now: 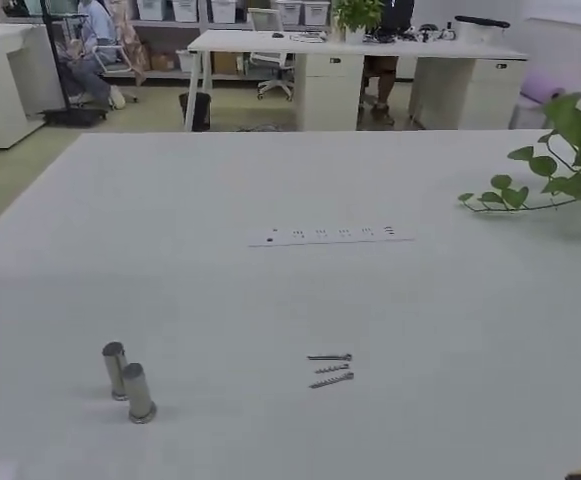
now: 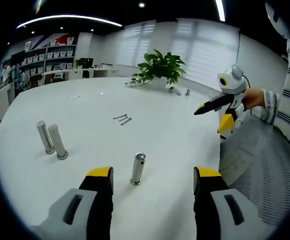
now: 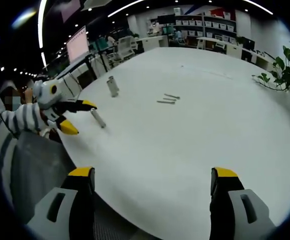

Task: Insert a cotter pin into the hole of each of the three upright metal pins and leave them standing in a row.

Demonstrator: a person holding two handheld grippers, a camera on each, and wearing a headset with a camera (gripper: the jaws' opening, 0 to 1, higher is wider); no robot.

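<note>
- Metal pins stand upright on the white surface (image 1: pixel 270 300). Two of them, the rear pin (image 1: pixel 115 368) and the front pin (image 1: pixel 138 392), are just beside each other at the left of the head view. I cannot tell whether they touch.
- From my left gripper view the same pair (image 2: pixel 57 142) shows far to the left, well apart from the third pin (image 2: pixel 138 169).
- That third pin stands alone and upright just ahead of my left claw (image 2: pixel 153 175), in line with the gap between the jaws and touching neither one.
- My left claw is spread wide and grips nothing. In the right gripper view it (image 3: pixel 84 118) comes in from the left, with the lone pin (image 3: pixel 99 118) just beside its yellow tips.
- Three cotter pins (image 1: pixel 330 369) lie flat on the surface, side by side and roughly parallel, well to the right of the pair and apart from every pin. They also show in my left gripper view (image 2: pixel 122 119) and my right gripper view (image 3: pixel 168 99).
- My right claw (image 3: pixel 153 172) also has its jaws wide apart, with nothing between them, above the near edge of the surface.
- In the left gripper view my right claw (image 2: pixel 210 119) shows at the right, beyond the surface's edge, with a striped sleeve (image 2: pixel 277 102) behind it.
- A leafy plant (image 1: pixel 570 140) reaches in over the far right of the surface.
</note>
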